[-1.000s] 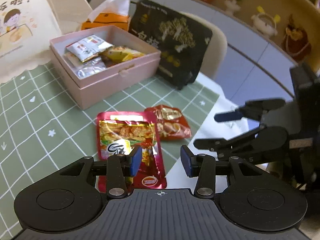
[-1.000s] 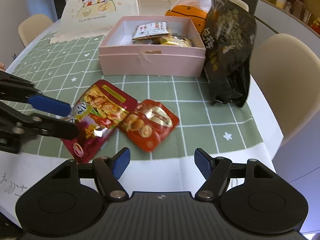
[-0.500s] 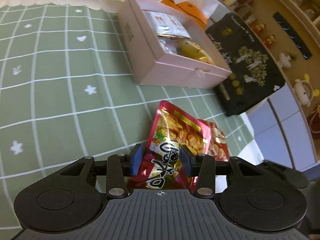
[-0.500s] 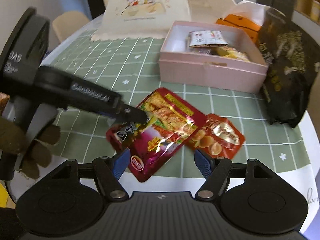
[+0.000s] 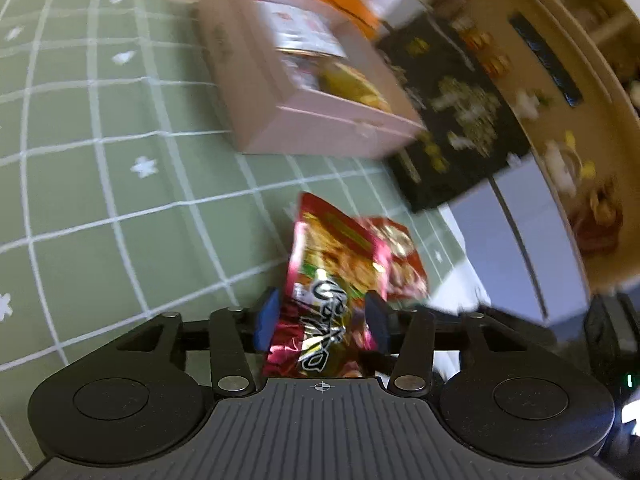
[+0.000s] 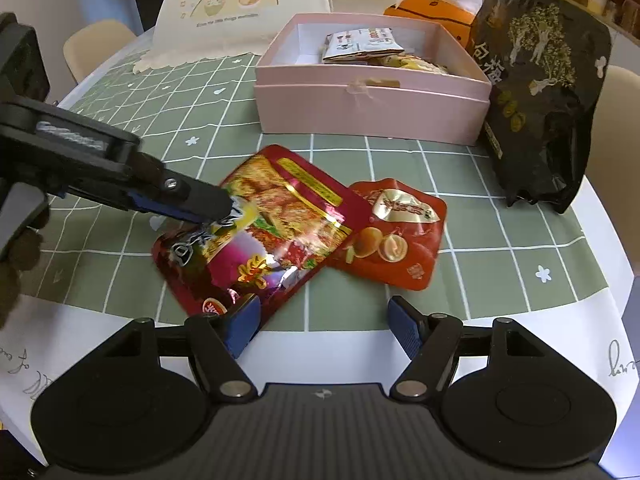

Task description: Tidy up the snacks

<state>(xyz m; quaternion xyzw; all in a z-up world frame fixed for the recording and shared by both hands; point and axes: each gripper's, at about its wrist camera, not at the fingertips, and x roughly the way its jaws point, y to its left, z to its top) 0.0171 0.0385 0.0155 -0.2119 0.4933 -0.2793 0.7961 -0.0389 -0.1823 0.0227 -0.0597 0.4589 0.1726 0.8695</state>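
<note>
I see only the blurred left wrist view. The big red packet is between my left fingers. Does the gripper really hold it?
Observer: In the right wrist view the left gripper rests its tip on the crumpled corner of the big red packet. Its jaws have just been opening; whether the pads press, I cannot tell.
Operator: Where is my other gripper?
Observer: The right gripper is open and empty, just in front of that packet.
Operator: Is there room in the pink box?
Observer: Yes. The pink box is bare on its left; the snacks lie on its right.
</note>
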